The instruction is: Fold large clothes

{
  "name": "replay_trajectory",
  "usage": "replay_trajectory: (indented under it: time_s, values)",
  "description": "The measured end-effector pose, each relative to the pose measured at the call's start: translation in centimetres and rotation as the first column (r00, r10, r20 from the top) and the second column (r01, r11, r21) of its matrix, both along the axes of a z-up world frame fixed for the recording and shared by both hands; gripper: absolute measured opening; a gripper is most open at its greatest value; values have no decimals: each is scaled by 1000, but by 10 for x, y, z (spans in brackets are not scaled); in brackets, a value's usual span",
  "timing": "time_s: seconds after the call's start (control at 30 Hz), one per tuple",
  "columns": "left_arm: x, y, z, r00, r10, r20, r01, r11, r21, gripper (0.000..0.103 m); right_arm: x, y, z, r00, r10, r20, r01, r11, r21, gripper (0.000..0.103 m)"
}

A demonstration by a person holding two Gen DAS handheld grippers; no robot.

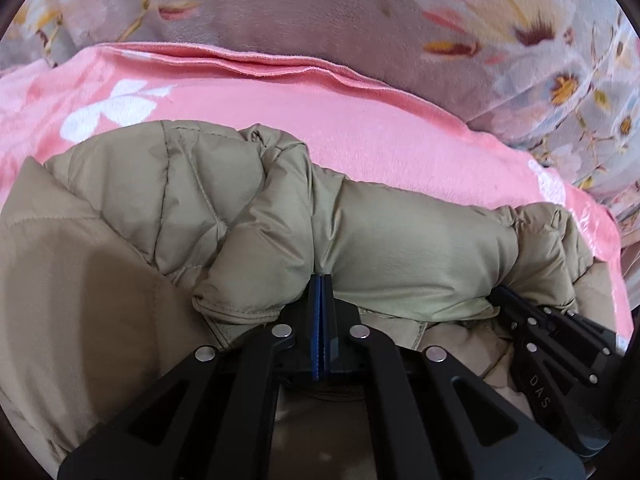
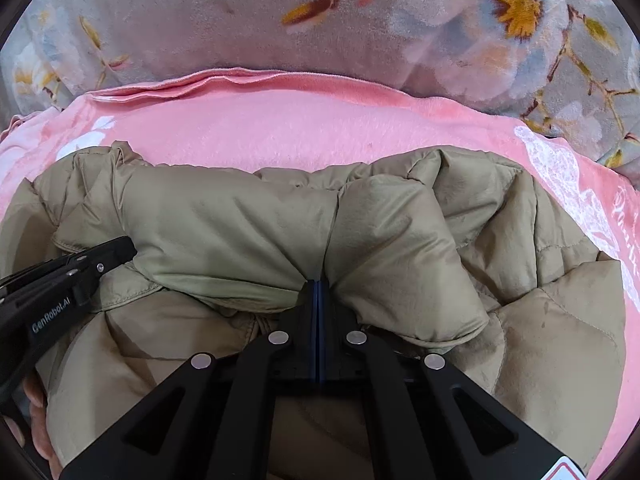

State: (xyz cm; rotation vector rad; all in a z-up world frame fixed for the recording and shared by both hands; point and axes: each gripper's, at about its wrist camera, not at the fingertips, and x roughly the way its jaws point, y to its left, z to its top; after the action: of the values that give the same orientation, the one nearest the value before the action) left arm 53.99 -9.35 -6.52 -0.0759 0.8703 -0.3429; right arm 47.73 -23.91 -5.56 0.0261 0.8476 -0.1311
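A khaki puffer jacket (image 1: 400,240) lies bunched on a pink blanket (image 1: 360,128); it also fills the right wrist view (image 2: 240,216). My left gripper (image 1: 321,280) is shut on a thick folded edge of the jacket. My right gripper (image 2: 318,284) is shut on the same folded edge, further right. The right gripper shows at the right of the left wrist view (image 1: 500,294). The left gripper shows at the left of the right wrist view (image 2: 128,246). The two grippers are side by side, close together.
The pink blanket (image 2: 320,128) has white flower prints and a folded far hem. Behind it lies a grey floral blanket (image 1: 300,12), also in the right wrist view (image 2: 160,32). A hand shows at the lower left (image 2: 38,432).
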Motion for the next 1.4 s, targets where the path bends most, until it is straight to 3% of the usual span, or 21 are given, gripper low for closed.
replay_trajectory:
  time_s: [1.23, 1.33, 1.4]
  values:
    - [-2, -27, 3, 998, 6, 56, -16, 984, 177, 0, 5, -5, 0, 1000, 3, 6, -3, 999, 52, 0]
    - [-1, -26, 5, 998, 11, 63, -22, 985, 173, 0, 5, -12, 0, 1000, 4, 19, -6, 994, 114, 0]
    - [-6, -18, 9, 998, 15, 59, -22, 991, 129, 0, -7, -13, 6, 999, -5, 40, -1, 991, 133, 0]
